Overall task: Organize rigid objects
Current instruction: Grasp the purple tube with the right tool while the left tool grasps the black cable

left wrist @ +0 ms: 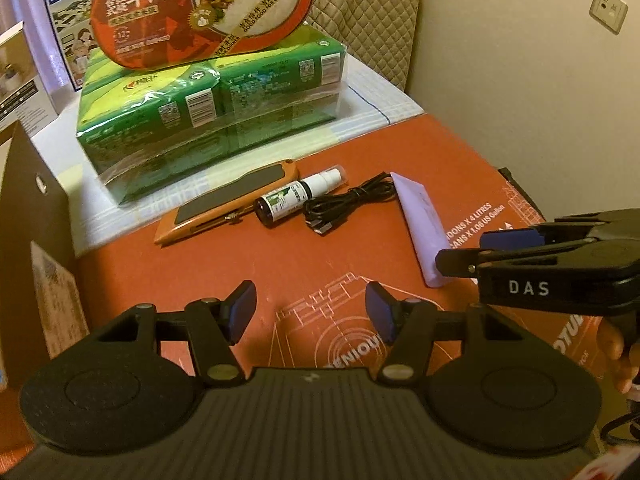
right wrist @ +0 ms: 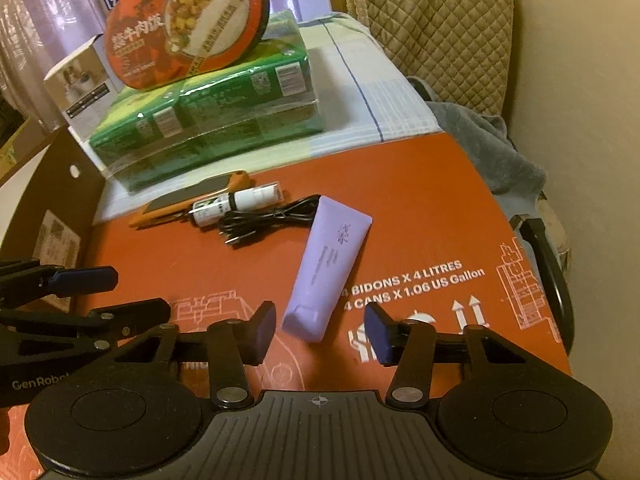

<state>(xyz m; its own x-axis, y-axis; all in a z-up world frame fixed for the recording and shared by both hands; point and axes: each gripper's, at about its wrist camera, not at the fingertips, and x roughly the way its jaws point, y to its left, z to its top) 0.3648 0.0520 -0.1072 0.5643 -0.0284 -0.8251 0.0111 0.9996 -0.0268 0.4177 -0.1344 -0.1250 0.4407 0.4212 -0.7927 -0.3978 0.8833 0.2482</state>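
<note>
Lavender tube (right wrist: 326, 264) lies mid-frame on the red carton (right wrist: 420, 208), right of the black cable (right wrist: 260, 218). Both the left gripper (left wrist: 310, 314) and right gripper (right wrist: 320, 334) hover with jaws spread, grasping nothing.

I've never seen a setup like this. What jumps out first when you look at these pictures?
Probably the big red instant rice bowl, propped on the green shrink-wrapped pack at the back. In front, on the red cardboard box, lies a row of small things: an orange tool, a spray bottle, a black cable and a purple tube.
</note>
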